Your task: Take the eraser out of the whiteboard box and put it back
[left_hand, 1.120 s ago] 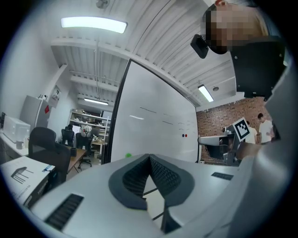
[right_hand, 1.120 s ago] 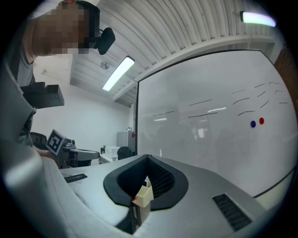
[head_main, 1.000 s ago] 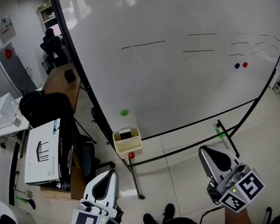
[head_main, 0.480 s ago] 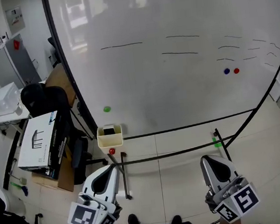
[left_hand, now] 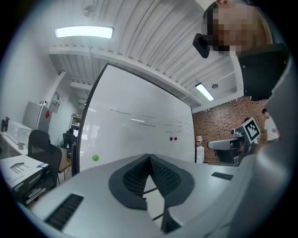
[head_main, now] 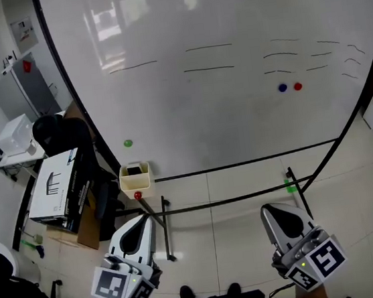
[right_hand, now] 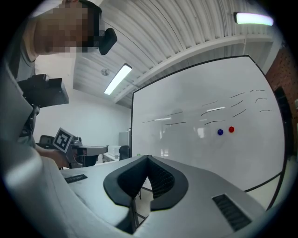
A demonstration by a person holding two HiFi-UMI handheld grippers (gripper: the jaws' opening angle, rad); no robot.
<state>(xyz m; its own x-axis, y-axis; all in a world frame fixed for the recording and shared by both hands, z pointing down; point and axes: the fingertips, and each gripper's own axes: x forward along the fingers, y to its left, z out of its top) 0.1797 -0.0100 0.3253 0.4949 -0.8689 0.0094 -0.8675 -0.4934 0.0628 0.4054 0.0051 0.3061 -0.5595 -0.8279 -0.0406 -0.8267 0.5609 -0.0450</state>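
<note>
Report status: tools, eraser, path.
Both shut, empty: left tool, right tool. Eraser sits in the whiteboard box, untouched. Stand's black crossbar runs low ahead of the tools.

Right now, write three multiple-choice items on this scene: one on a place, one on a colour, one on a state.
1. Where is the eraser?
A. In the box at the whiteboard's lower left corner
B. On the floor
C. On the office chair

2. What colour is the magnet just above the box?
A. Blue
B. Green
C. Red

3. How do the right gripper's jaws stand?
A. Wide apart
B. Shut on the eraser
C. Shut, nothing between them

Answers: 1 A, the dark eraser sits in the box; 2 B, the dot above it is green; 3 C, the right gripper view shows them meeting, empty.
</note>
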